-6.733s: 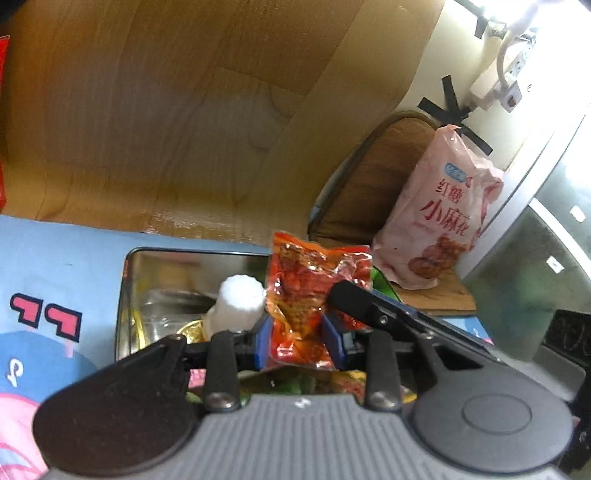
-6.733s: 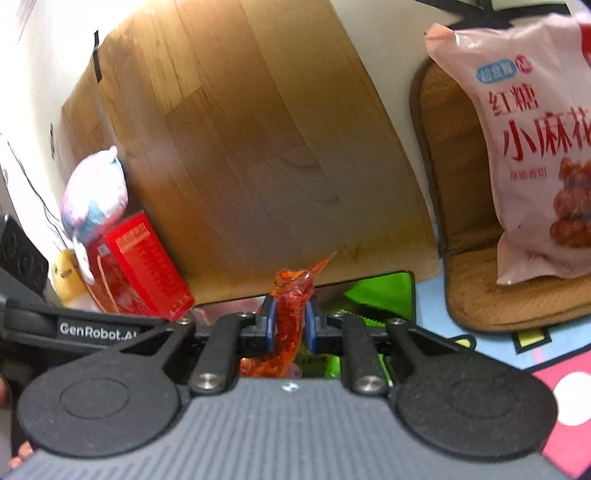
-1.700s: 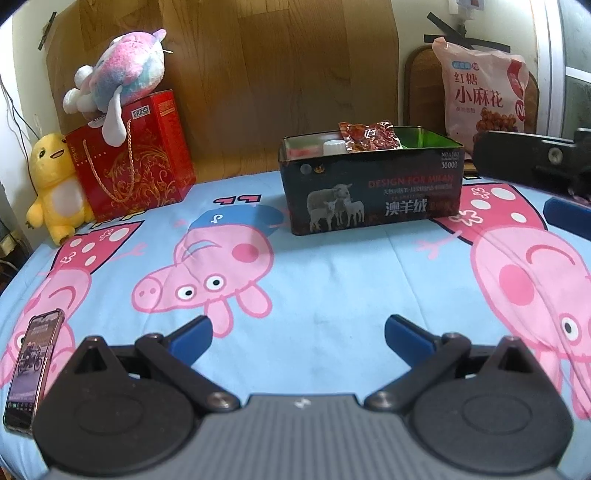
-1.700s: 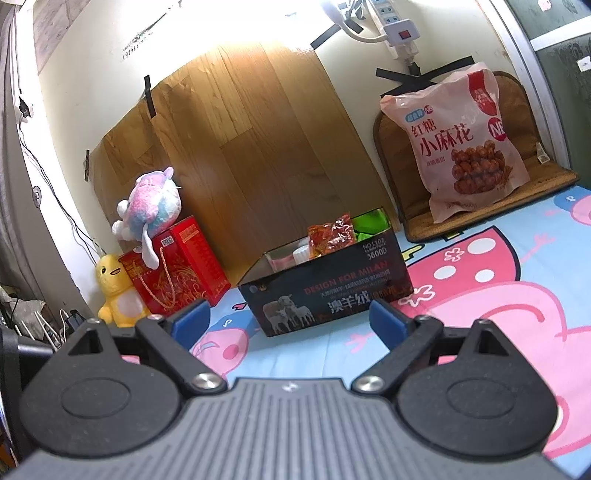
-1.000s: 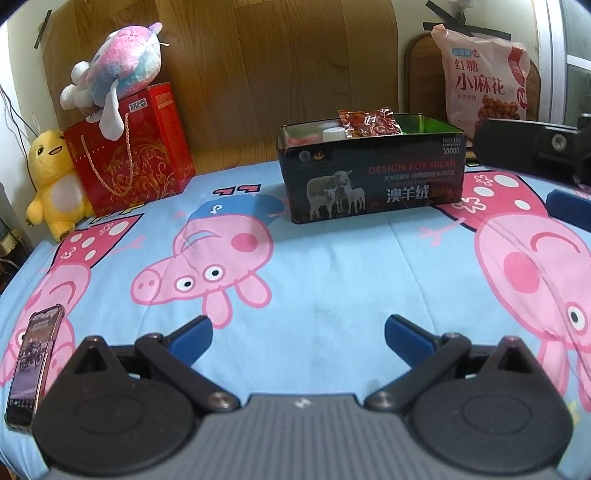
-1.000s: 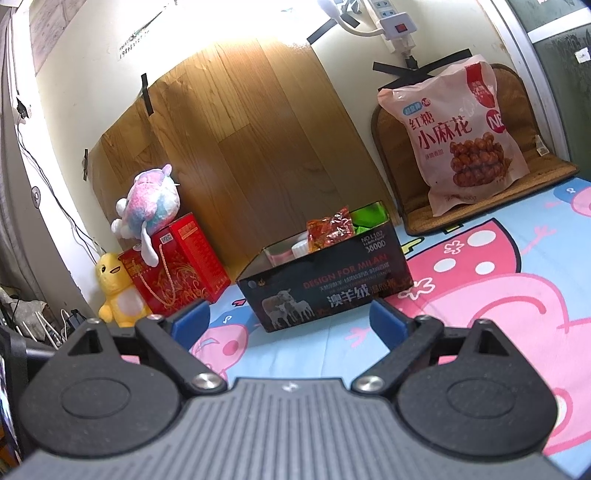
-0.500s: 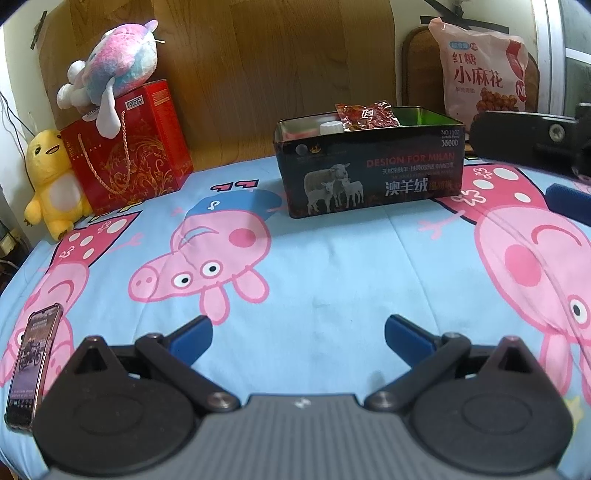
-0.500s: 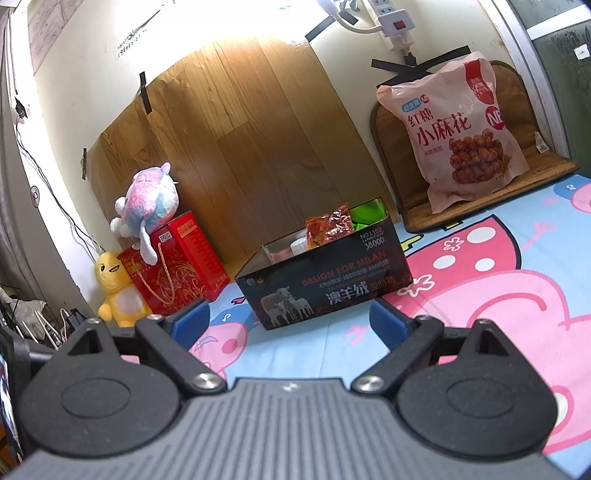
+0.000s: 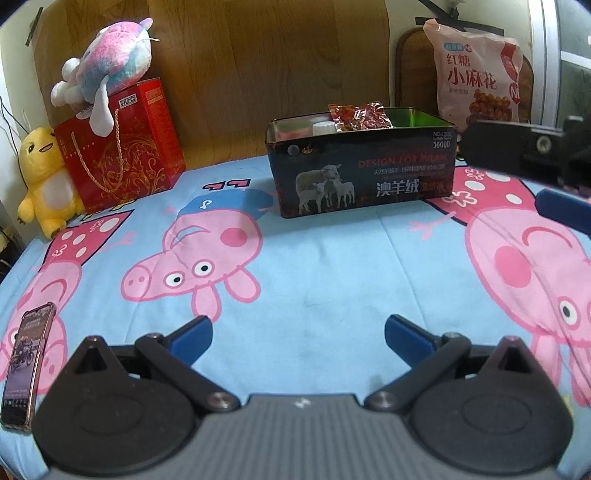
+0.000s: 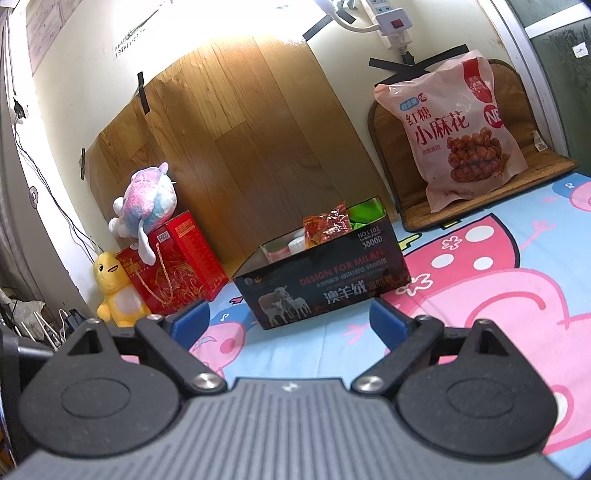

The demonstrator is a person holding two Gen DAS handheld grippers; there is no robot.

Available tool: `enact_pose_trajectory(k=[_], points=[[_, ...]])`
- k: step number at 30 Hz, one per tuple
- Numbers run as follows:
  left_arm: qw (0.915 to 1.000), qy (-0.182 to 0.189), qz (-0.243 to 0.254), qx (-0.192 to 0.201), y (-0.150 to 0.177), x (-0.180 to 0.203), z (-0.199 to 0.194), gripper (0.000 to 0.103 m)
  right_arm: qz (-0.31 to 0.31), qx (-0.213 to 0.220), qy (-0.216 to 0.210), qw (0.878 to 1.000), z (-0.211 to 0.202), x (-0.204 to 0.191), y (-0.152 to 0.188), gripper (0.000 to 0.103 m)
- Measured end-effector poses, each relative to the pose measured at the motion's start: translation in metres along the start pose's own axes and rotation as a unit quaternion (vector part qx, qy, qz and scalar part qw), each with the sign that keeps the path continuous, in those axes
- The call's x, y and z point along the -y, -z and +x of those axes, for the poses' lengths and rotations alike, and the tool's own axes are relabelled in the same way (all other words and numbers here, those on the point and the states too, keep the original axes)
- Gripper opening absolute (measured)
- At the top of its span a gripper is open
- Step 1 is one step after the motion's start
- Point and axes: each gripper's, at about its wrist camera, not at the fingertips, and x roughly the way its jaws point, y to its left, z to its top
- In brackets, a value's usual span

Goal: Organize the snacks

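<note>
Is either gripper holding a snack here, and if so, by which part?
Nothing is held. The left gripper and right gripper are both open and empty; the red snack packet sits in the tin box.

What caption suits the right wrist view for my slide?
Open right gripper faces a dark tin holding a red snack packet.

A cream wall (image 10: 92,55) rises behind a taped-up wood-grain panel (image 10: 236,122). A white power strip (image 10: 388,14) hangs high under bright glare. A cartoon-pig sheet (image 9: 332,266) covers the surface.
</note>
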Motion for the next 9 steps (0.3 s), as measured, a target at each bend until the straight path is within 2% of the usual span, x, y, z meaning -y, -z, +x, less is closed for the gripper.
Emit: enact_pose_trajectory(k=[9], points=[[0.9996, 0.020, -0.015, 0.012, -0.0028, -0.0064, -0.0062, 0.103, -0.010, 0.002, 0.001, 1.000, -0.0002, -0.0044, -0.0016, 0.095]])
